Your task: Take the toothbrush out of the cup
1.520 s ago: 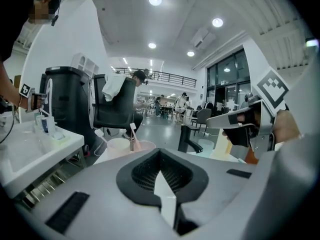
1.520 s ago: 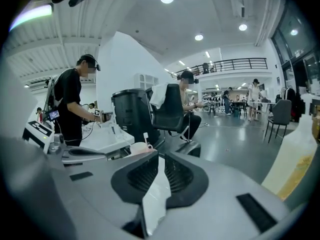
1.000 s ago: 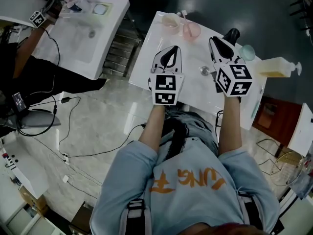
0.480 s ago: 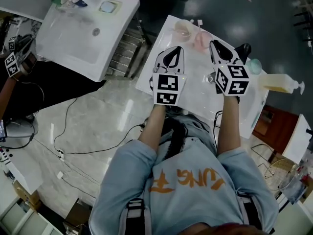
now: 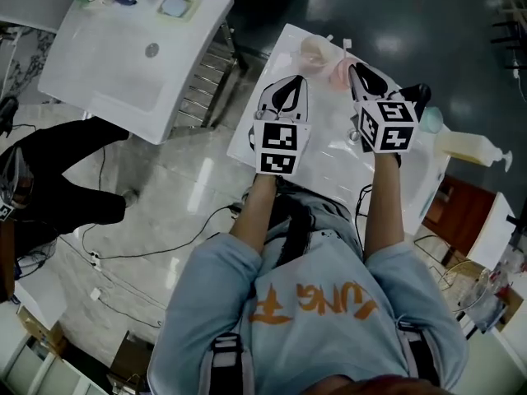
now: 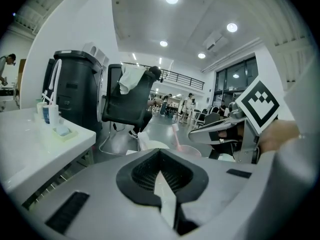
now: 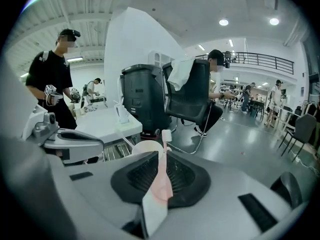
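Two cups stand at the far edge of the white basin top (image 5: 272, 64): a cream cup (image 5: 311, 49) and a pink cup (image 5: 339, 72). A pink toothbrush (image 7: 165, 132) stands upright, its head above my right jaws; its cup is mostly hidden behind them. In the left gripper view the pink toothbrush (image 6: 175, 136) leans out of the pink cup (image 6: 186, 150), with the cream cup (image 6: 150, 145) to its left. My right gripper (image 5: 354, 70) is shut, its tip right beside the pink cup. My left gripper (image 5: 290, 87) is shut, a little short of the cream cup.
A soap dispenser (image 5: 466, 146) and a teal cup (image 5: 431, 119) sit at the right end of the basin top. A second white basin unit (image 5: 123, 64) stands to the left with cups at its back. Cables lie on the floor (image 5: 123, 237). A black bin (image 7: 142, 99) and an office chair (image 7: 192, 96) stand beyond.
Both grippers have moved forward towards the cups; the right tip is now next to the pink cup. The person at the left has stepped back from the other basin.
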Demonstrator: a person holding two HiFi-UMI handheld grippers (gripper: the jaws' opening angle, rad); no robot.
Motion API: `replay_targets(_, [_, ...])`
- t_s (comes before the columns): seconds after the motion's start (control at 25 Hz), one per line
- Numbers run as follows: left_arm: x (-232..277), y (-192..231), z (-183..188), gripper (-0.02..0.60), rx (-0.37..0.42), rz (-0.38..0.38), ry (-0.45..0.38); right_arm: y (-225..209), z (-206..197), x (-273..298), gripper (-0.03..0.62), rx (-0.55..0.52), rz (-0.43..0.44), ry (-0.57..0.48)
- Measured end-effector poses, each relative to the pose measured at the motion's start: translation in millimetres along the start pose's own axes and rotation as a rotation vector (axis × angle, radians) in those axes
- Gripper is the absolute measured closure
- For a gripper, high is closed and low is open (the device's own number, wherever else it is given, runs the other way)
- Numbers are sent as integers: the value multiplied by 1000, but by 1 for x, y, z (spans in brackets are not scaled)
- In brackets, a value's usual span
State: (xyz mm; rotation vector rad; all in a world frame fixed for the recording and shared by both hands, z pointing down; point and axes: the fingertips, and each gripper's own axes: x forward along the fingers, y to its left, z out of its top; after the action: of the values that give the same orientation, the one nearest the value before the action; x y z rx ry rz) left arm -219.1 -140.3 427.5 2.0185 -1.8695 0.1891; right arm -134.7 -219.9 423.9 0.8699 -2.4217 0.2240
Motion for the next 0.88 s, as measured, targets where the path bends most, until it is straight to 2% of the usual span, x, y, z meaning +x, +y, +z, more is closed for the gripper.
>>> replay_targets(0.36, [18,10,-6,574,-28,-32,21,-3,-6,31,545,-72,-14,88])
replay_targets(0.56, [25,13,-9,574,-41,-47,30,-3,-5,41,545,-50,-8,92])
replay_targets(0.88, [33,13,-11,574,-53,-63,35,-4,-7,52,545,-77,-23,111])
